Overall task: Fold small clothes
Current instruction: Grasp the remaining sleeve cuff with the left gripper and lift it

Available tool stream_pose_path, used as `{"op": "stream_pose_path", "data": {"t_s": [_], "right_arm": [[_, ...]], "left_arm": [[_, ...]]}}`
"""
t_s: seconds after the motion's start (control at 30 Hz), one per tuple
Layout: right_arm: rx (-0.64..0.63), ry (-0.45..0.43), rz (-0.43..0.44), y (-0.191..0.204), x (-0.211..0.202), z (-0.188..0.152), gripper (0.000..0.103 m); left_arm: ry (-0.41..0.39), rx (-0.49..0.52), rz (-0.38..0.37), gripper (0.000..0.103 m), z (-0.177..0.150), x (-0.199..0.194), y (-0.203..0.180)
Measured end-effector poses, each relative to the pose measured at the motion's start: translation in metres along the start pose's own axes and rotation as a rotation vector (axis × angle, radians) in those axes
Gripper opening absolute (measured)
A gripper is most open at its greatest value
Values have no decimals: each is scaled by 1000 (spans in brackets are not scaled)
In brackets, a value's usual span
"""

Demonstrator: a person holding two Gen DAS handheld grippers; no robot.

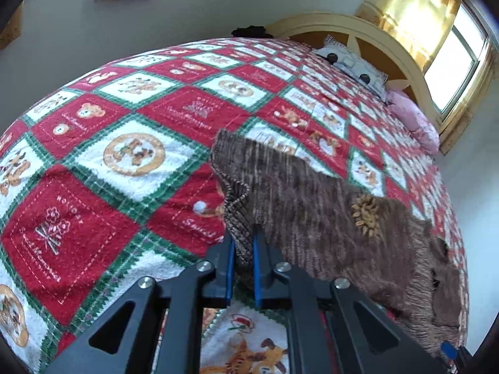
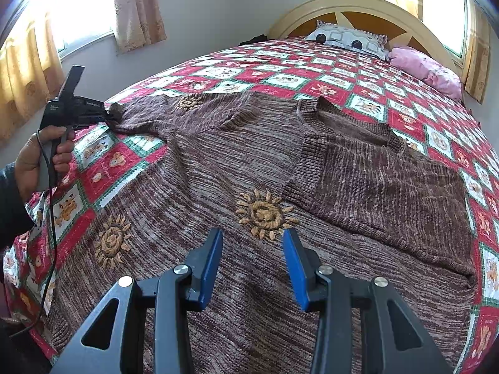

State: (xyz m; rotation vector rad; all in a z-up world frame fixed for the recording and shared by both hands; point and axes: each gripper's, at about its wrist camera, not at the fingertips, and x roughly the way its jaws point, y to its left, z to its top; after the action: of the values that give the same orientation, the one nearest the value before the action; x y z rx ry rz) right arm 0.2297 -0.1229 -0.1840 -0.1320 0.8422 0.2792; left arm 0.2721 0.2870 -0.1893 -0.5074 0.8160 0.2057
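Note:
A brown knitted sweater (image 2: 249,168) with embroidered sun motifs lies spread on the bed, its right sleeve folded over the body. My left gripper (image 1: 243,243) is shut on the ribbed cuff of the left sleeve (image 1: 237,215), held out to the side; it also shows in the right wrist view (image 2: 107,115) at the sleeve's end. My right gripper (image 2: 252,243) is open and empty, just above the sweater's body, near a sun motif (image 2: 265,215).
The bed has a red, white and green patchwork quilt (image 1: 124,155). A patterned pillow (image 2: 349,40) and a pink pillow (image 2: 427,68) lie against the cream headboard (image 2: 368,4). Curtained windows stand left and right.

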Motion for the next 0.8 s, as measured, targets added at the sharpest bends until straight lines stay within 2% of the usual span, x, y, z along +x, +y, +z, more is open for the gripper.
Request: {"op": "stream_pose_path", "data": {"t_s": [0.17,0.43,0.8], "right_arm": [[23,-6,-5,-7,-1,-2,42],[54,-31,-14,-14,-8,-2,42],[103,-52,-21,-30,-17,-10,42]], "left_arm": [[-43,-9,-67,10,11,-20,-11],[-50,3,-183,10,23,-35,-51],[-47,101,-357,10,20,-58,-154]]}}
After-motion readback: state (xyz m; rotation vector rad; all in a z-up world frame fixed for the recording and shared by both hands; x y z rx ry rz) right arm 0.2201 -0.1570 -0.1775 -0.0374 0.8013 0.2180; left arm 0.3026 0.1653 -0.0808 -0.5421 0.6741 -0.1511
